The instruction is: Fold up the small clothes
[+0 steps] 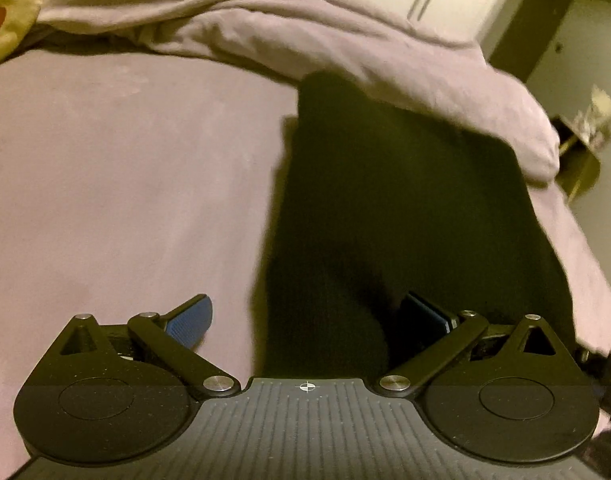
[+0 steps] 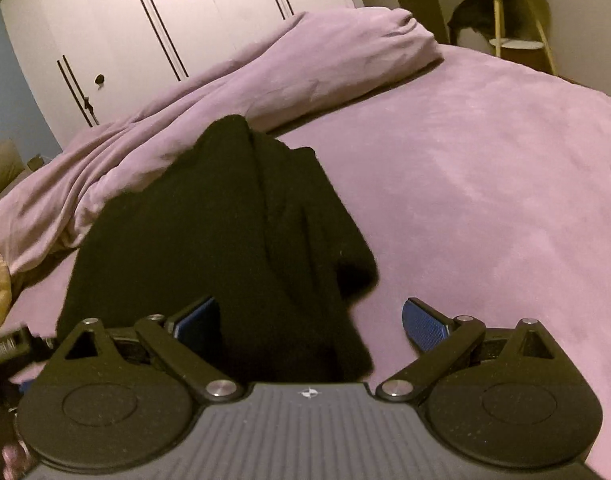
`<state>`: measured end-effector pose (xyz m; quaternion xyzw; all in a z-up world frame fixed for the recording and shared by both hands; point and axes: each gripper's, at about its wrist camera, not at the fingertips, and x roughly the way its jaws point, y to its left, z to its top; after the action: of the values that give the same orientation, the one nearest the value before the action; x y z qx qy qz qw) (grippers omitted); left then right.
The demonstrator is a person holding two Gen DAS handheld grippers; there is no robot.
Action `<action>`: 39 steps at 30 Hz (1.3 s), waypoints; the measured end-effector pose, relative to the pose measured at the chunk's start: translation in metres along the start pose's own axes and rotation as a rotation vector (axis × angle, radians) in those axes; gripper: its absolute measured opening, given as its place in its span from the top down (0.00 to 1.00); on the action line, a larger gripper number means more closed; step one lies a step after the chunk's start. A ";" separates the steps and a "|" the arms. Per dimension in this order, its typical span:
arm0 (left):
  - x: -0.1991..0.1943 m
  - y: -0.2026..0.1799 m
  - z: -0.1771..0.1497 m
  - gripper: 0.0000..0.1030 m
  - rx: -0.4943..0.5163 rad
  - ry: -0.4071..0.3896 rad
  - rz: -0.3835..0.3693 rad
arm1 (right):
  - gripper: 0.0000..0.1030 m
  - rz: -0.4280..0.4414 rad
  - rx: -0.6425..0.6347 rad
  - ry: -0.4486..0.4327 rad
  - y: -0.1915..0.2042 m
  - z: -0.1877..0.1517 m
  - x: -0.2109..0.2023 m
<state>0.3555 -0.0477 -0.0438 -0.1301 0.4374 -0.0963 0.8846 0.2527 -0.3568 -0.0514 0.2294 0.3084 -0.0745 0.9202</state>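
A black garment (image 1: 405, 208) lies stretched out on the purple bed sheet (image 1: 125, 180), running away from me toward the bunched duvet. My left gripper (image 1: 305, 316) is open wide at the garment's near end. Its left blue pad (image 1: 191, 314) is over bare sheet and its right pad (image 1: 423, 314) is over the black cloth. In the right wrist view the same garment (image 2: 225, 220) shows folds along its right side. My right gripper (image 2: 310, 320) is open wide over the near end, its left pad (image 2: 197, 320) above the cloth and its right pad (image 2: 423, 320) above the sheet (image 2: 485, 200). Neither pair of pads presses on the cloth.
A rumpled purple duvet (image 2: 285, 68) is heaped along the far side of the bed. Behind it stand white wardrobe doors (image 2: 165, 12). A yellow cushion (image 1: 5, 12) lies at the far left, and a small shelved side table (image 2: 513, 16) stands past the bed's far corner.
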 end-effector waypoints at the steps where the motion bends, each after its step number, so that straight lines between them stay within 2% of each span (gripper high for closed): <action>1: -0.002 -0.001 -0.005 0.00 0.012 0.023 0.008 | 0.19 0.028 0.013 0.002 0.000 -0.004 -0.002; 5: -0.009 -0.005 -0.014 0.00 0.038 0.016 0.035 | 0.25 0.042 -0.020 -0.011 0.003 -0.007 0.003; 8: -0.007 -0.003 -0.014 0.00 -0.016 0.046 0.034 | 0.19 0.067 0.027 0.019 -0.006 -0.007 0.021; 10: -0.006 -0.004 -0.012 0.00 -0.023 0.058 0.038 | 0.29 0.106 0.051 0.008 -0.012 -0.009 0.023; 11: -0.006 -0.005 -0.011 0.00 -0.018 0.062 0.039 | 0.41 0.134 0.051 0.015 -0.013 -0.008 0.022; 12: -0.007 -0.006 -0.012 0.00 -0.013 0.065 0.040 | 0.45 0.150 0.048 0.012 -0.014 -0.006 0.020; 15: -0.008 -0.004 -0.010 0.00 -0.016 0.083 0.029 | 0.47 0.166 -0.006 0.008 -0.015 -0.003 0.012; 17: -0.014 -0.001 -0.007 0.00 -0.011 0.094 0.001 | 0.44 0.178 -0.026 0.001 -0.018 0.003 0.005; 19: -0.021 0.003 0.000 0.00 -0.003 0.090 -0.039 | 0.35 0.181 -0.013 -0.039 -0.023 0.012 -0.003; 21: -0.027 0.011 0.009 0.00 -0.012 0.079 -0.078 | 0.22 0.193 0.044 -0.053 -0.032 0.025 -0.002; 23: -0.024 0.024 0.022 0.00 -0.050 0.071 -0.121 | 0.16 0.243 0.081 -0.008 -0.041 0.040 0.010; 25: -0.014 0.038 0.036 0.00 -0.121 0.074 -0.160 | 0.13 0.261 0.064 0.052 -0.046 0.057 0.032; 28: 0.016 0.054 0.053 0.00 -0.211 0.128 -0.215 | 0.06 0.256 0.067 0.122 -0.055 0.080 0.064; 32: 0.052 0.060 0.061 0.00 -0.289 0.187 -0.326 | 0.04 0.315 0.108 0.154 -0.065 0.099 0.087; 35: 0.066 0.050 0.066 0.00 -0.270 0.183 -0.389 | 0.05 0.474 0.143 0.244 -0.061 0.103 0.106; 36: 0.071 0.046 0.067 0.00 -0.255 0.182 -0.412 | 0.06 0.494 0.124 0.263 -0.054 0.101 0.111; 37: 0.076 0.041 0.069 0.00 -0.239 0.192 -0.433 | 0.06 0.483 0.084 0.274 -0.049 0.101 0.117; 39: 0.084 0.030 0.072 0.00 -0.198 0.214 -0.443 | 0.15 0.452 0.027 0.287 -0.037 0.096 0.126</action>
<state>0.4654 -0.0330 -0.0743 -0.2978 0.4968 -0.2576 0.7734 0.3941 -0.4337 -0.0736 0.3128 0.3755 0.1623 0.8572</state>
